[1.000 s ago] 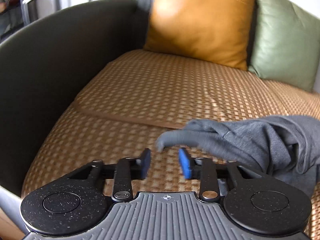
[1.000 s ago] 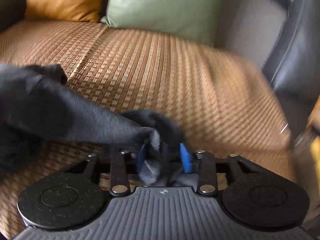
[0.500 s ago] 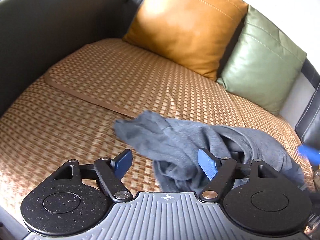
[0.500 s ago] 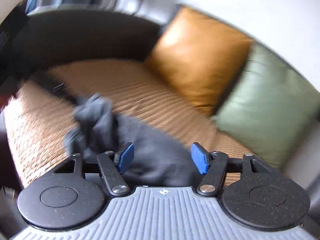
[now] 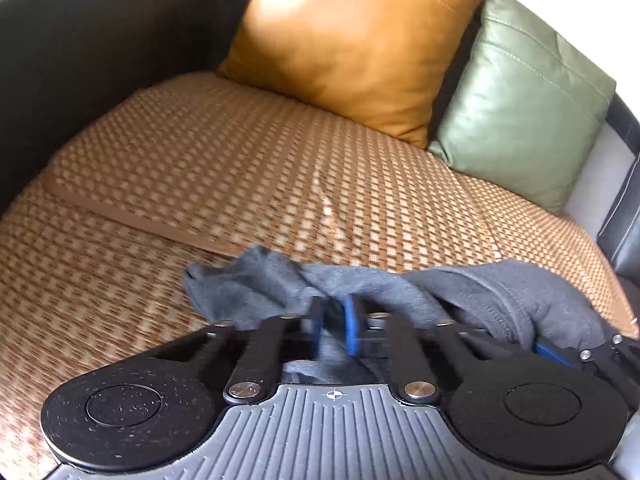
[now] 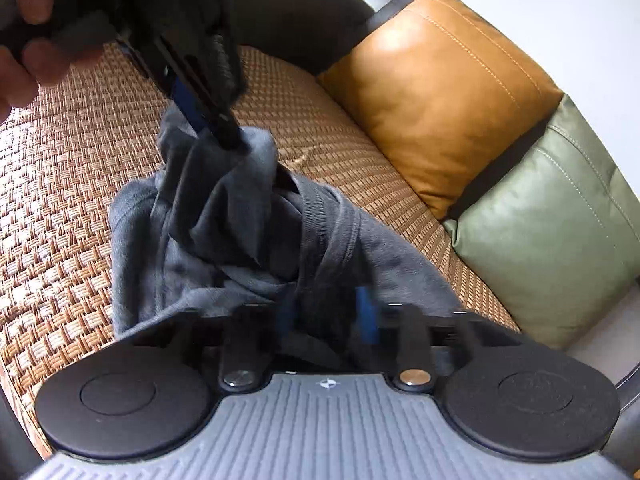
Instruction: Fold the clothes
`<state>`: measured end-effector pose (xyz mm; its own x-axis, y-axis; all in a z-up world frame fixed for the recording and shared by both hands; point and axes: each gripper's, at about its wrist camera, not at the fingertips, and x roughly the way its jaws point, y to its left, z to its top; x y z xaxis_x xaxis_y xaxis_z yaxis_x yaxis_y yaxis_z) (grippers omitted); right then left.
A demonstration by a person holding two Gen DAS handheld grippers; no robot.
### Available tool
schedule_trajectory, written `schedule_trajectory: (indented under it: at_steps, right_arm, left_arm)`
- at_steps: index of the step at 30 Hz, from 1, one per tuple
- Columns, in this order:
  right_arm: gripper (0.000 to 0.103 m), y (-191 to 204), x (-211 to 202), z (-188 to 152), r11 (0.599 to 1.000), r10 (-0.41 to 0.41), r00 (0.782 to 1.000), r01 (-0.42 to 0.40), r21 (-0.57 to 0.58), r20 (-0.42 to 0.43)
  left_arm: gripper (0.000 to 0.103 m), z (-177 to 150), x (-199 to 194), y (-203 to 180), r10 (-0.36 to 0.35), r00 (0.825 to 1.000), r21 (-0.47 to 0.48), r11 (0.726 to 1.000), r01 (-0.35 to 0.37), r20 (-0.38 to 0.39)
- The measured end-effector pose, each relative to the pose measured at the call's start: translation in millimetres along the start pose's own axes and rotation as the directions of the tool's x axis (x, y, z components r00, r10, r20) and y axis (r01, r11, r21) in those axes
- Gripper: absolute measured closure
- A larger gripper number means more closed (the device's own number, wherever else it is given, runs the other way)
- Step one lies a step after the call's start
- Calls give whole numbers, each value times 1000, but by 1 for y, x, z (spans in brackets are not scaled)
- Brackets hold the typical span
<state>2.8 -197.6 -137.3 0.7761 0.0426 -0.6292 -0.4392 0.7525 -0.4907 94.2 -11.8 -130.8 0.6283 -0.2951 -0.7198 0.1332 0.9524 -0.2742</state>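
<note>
A crumpled grey garment (image 5: pixel 248 292) lies on the woven sofa seat (image 5: pixel 240 168). My left gripper (image 5: pixel 333 320) is shut on a bunched fold of it, the blue pads nearly touching. In the right wrist view the left gripper (image 6: pixel 224 136) comes down from the upper left, held by a hand (image 6: pixel 32 52), and lifts a peak of the grey garment (image 6: pixel 240 232). My right gripper (image 6: pixel 326 312) is closed on another fold near the ribbed hem, cloth filling the gap between its pads. The right gripper (image 5: pixel 556 354) also shows at the lower right of the left wrist view.
An orange cushion (image 5: pixel 352 40) and a green cushion (image 5: pixel 520 96) lean against the sofa back. A dark curved armrest (image 5: pixel 80 60) bounds the seat on the left. A seam (image 5: pixel 140 220) runs across the woven mat.
Both grippers were open half a second ago and have closed on the garment. The left one dropped onto the cloth's near edge; the right one swung round to face the cushions.
</note>
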Motion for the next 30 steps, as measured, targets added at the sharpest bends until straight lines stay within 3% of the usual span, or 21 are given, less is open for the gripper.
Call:
schedule_trajectory:
  at_steps: [1, 8, 14, 16, 18, 20, 21, 22, 25, 30]
  right_arm:
    - [98, -10, -4, 2, 999, 13, 1000, -13, 35, -1]
    - [100, -88, -70, 22, 960, -7, 996, -18, 279, 89]
    - [100, -132, -115, 37, 933, -80, 981, 11, 361, 177]
    - [100, -138, -123, 39, 933, -112, 976, 38, 357, 188]
    - [100, -146, -132, 41, 930, -135, 970, 53, 364, 203]
    - [100, -155, -142, 45, 924, -160, 962, 68, 375, 219]
    - [100, -160, -145, 47, 922, -173, 958, 77, 378, 227]
    - [100, -165, -149, 49, 921, -184, 955, 84, 381, 235]
    - [100, -173, -156, 54, 918, -195, 949, 88, 386, 248]
    - [100, -171, -158, 52, 923, -202, 948, 101, 370, 246]
  left_arm:
    - [103, -1, -8, 2, 3, 1000, 1, 1000, -3, 16]
    - [103, -3, -79, 6, -24, 989, 16, 1000, 22, 149]
    - [103, -32, -104, -2, -36, 993, 136, 990, 20, 110]
    - [82, -40, -104, -6, -46, 995, 171, 985, 30, 92]
    - [77, -43, -105, -10, -64, 994, 188, 981, 47, 84]
    - [59, -40, -107, -18, -91, 992, 196, 978, 72, 92]
    - [39, -37, -106, -23, -108, 989, 200, 976, 87, 98]
    - [30, -35, -107, -28, -125, 986, 203, 974, 101, 108]
    - [18, -26, -106, -48, -180, 974, 192, 970, 152, 136]
    - [14, -17, -80, -55, -261, 961, 73, 964, 255, 87]
